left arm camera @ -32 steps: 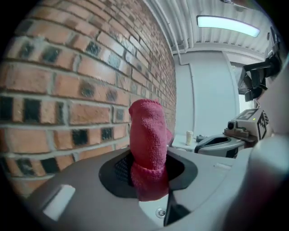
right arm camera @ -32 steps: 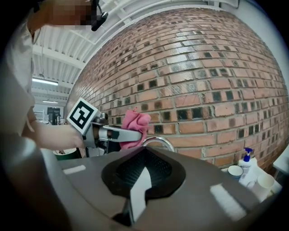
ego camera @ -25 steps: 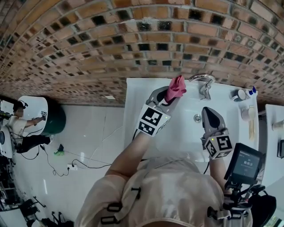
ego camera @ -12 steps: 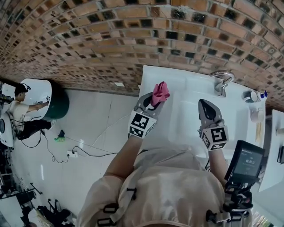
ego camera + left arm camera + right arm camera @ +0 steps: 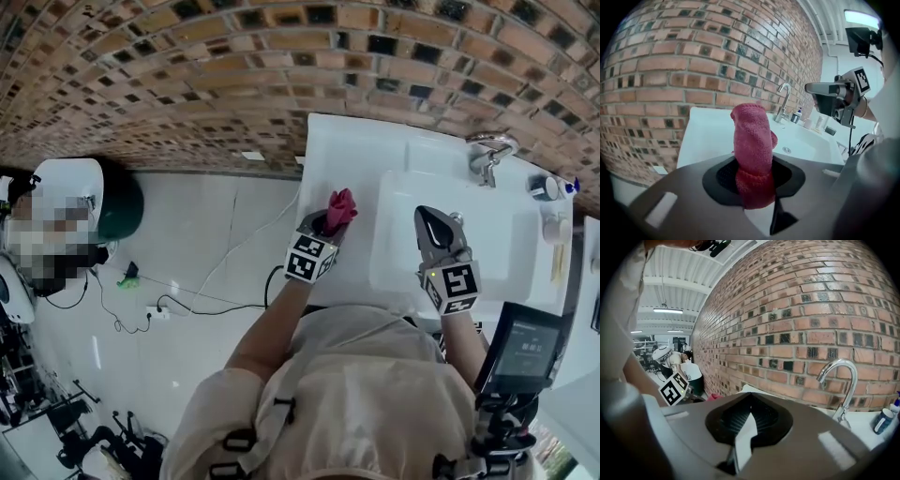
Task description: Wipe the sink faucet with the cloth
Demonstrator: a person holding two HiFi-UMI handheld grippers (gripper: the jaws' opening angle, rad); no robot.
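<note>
Two grippers at the sink point(image 5: 349, 161): the left gripper point(image 5: 327, 225) clenches the pink cloth point(image 5: 341, 203) over the side ledge, well apart from the faucet point(image 5: 487, 155). The right gripper point(image 5: 433, 223) is closed and empty. Risk: the bunched cloth, pinched low, may slip out against the spout or knock the bottle point(image 5: 882, 420) nearby.

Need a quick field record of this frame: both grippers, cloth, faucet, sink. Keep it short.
left gripper: fingers shut on the pink cloth, above the flat left side of the sink
right gripper: fingers together, nothing between them, above the basin
faucet: chrome, at the back of the sink, apart from both grippers
sink: white
wipe status: cloth not on the faucet
</note>
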